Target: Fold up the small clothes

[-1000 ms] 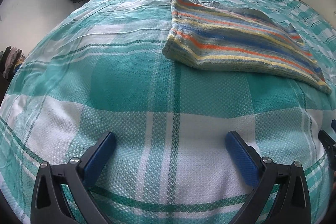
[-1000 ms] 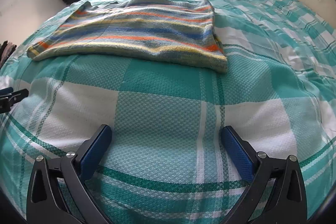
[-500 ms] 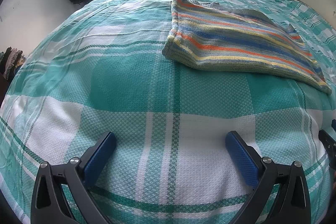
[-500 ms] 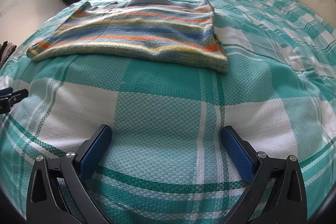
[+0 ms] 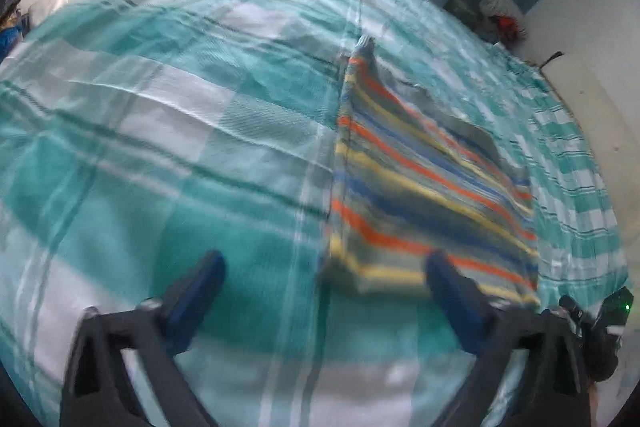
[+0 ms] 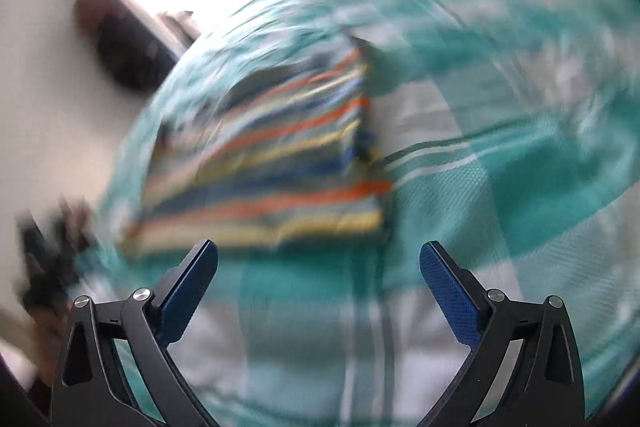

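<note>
Both grippers were narrowing with nothing between the fingers: the left gripper (image 5: pixel 322 275) over the striped garment's (image 5: pixel 420 183) near corner, the right gripper (image 6: pixel 318 267) just short of its hem. The garment lay flat on the bed (image 5: pixel 160 131), seemingly partly folded; more folding remained. No containers showed.
</note>
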Motion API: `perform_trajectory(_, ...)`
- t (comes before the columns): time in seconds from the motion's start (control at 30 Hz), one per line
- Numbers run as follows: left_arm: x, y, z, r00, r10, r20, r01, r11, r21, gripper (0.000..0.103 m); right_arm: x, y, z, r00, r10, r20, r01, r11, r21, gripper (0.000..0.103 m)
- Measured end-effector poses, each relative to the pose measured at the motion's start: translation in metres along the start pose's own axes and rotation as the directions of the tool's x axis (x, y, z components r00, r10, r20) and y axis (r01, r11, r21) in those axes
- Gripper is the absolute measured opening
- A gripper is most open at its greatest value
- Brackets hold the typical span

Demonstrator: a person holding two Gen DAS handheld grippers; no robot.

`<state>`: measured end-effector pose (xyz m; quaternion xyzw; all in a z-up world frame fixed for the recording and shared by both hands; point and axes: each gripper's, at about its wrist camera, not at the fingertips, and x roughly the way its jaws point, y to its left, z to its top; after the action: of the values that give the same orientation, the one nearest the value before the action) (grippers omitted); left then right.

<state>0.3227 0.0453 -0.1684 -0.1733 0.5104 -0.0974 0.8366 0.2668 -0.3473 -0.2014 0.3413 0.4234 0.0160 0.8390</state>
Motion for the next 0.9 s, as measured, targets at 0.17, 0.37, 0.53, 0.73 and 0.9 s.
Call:
perform_trajectory(0.17,0.029,-0.022,0.007,0.997,-0.013,-0.076,0.015,0.999,0.032,0.035,0.047,-0.007,0.019,0.993,0.023,-0.115,-0.019,0.999,0.031,0.023)
perform_trajectory(0.37,0.034,-0.029,0.007,0.994,0.04,-0.102,-0.032,0.996,0.084,0.007,0.039,0.01,0.02,0.995,-0.044,-0.089,0.038,0.997,-0.065,0.009)
perform_trajectory(0.53,0.038,-0.024,0.007,0.991,0.053,-0.124,-0.04,0.994,0.098,0.016,0.04,0.005,0.015,0.994,-0.023,-0.107,0.018,0.999,-0.049,0.061)
perform_trajectory(0.73,-0.016,-0.018,-0.021,0.987,0.163,-0.011,-0.16,0.978,0.135,0.067,-0.01,0.025,-0.017,0.97,-0.24,0.035,0.243,0.96,-0.142,0.098)
perform_trajectory(0.9,-0.054,-0.028,-0.095,0.972,0.188,0.137,-0.213,0.956,0.199,0.093,-0.028,0.08,-0.098,0.897,-0.424,0.126,0.441,0.837,-0.323,0.103)
